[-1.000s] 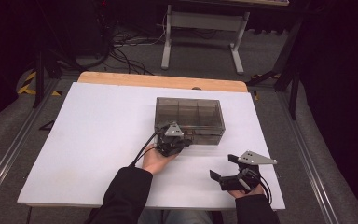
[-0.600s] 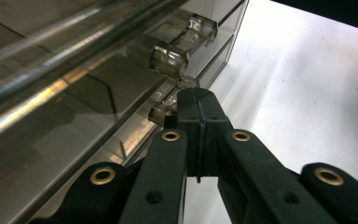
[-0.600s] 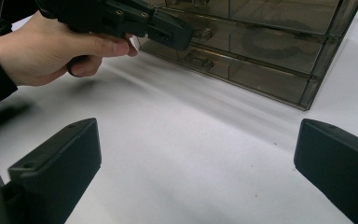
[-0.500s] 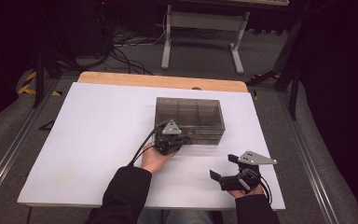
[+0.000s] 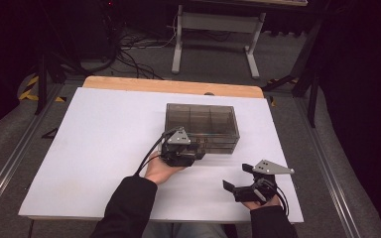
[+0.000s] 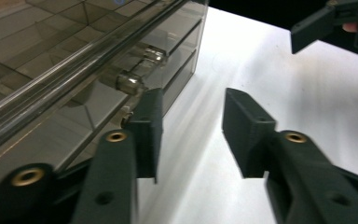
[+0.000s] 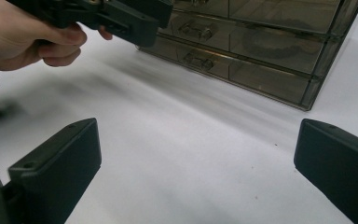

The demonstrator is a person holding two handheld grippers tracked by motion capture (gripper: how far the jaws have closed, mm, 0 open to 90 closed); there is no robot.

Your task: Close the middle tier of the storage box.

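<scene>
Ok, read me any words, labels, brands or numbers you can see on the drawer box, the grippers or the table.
None to read: the smoky transparent plastic drawer box, the white table top, the black left gripper and the black right gripper carry no legible text. The yellow-and-black striped floor tape has stripes, no words.

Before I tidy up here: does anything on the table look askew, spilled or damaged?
Nothing stands out. The drawer box sits square on the white table, its drawers look shut, and nothing has spilled. The left claw is open beside the box's front knobs.
</scene>
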